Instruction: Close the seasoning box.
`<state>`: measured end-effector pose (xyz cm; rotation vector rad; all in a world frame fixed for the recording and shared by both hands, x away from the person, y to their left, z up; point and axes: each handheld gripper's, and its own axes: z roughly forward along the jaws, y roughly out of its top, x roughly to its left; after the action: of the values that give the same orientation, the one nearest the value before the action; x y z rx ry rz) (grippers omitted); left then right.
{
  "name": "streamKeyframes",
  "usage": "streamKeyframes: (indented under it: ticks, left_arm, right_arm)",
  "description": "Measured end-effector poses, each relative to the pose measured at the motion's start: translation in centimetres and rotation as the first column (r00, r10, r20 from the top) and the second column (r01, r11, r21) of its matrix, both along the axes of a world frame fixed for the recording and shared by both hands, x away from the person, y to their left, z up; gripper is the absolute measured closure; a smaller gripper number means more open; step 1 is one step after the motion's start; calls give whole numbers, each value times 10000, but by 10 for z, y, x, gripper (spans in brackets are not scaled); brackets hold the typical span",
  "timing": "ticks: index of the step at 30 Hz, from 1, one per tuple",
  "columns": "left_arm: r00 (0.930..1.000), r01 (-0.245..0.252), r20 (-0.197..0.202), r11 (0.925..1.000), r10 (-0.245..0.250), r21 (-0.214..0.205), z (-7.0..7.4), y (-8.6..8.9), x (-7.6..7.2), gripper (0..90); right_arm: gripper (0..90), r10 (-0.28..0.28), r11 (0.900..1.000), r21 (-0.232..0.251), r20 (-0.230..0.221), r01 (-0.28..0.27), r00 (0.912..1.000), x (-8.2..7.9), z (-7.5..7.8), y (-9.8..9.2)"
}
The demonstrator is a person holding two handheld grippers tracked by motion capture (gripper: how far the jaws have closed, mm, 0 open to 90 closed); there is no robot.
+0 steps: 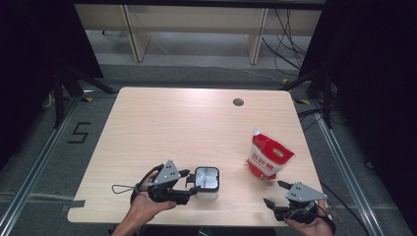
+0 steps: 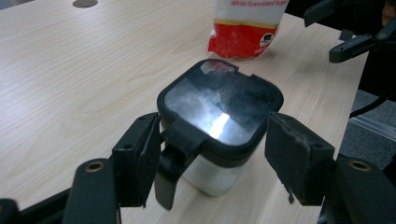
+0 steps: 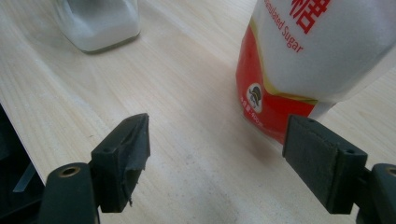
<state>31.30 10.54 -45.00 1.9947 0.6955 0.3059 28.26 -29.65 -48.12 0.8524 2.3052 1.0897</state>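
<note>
Your left gripper (image 1: 193, 183) sits near the desk's (image 1: 162, 123) front edge, a little left of the middle, with its jaws released around the jar (image 1: 207, 183). In the left gripper view the jar (image 2: 219, 116) stands upright between the two pads: the left pad (image 2: 140, 158) is just beside the lid's latch tab, perhaps brushing it, while the right pad (image 2: 292, 158) stands clear of the jar's side with a visible gap. So nothing is clamped; the jar rests on the desk on its own. Its black-rimmed lid (image 2: 222, 109) is down, with a clear, dusty window, and white contents show through the lower wall.

Your right gripper (image 1: 276, 192) is at the front right corner of the desk, resting in your hand (image 1: 314, 223), jaws spread wide and empty. In the right gripper view its pads (image 3: 126, 154) frame bare wood, and the sugar bag (image 3: 299, 60) stands just beyond the right-hand pad, apart from it.

From above, the sugar bag (image 1: 269, 157) is red and white and leans toward the right edge of the desk, well apart from the jar. A round cable hole (image 1: 238, 102) lies near the far edge.
</note>
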Motion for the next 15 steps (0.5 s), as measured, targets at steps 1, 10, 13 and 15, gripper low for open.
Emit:
streamKeyframes:
  ticks: [1, 10, 13, 15]
  left_arm:
    - [10000, 13, 39, 9999, -14, 141, 0, 2, -1, 343]
    - [9993, -317, -191, 9995, 317, 10, -10, 21, -8, 262]
    - [9994, -267, -216, 9994, 271, 205, -13, 24, -10, 222]
    - [9993, -336, -166, 9987, 342, 394, -16, 25, -11, 198]
  right_arm:
    - [241, 6, 10000, -11, 6, -6, 10000, 0, 0, 0]
    - [231, 139, 9999, -27, 96, -139, 9999, 0, 0, 1]
    - [231, 165, 9999, -35, 102, -165, 9998, 0, 0, 2]
    - [230, 195, 9998, -76, 99, -194, 9998, 0, 0, 2]
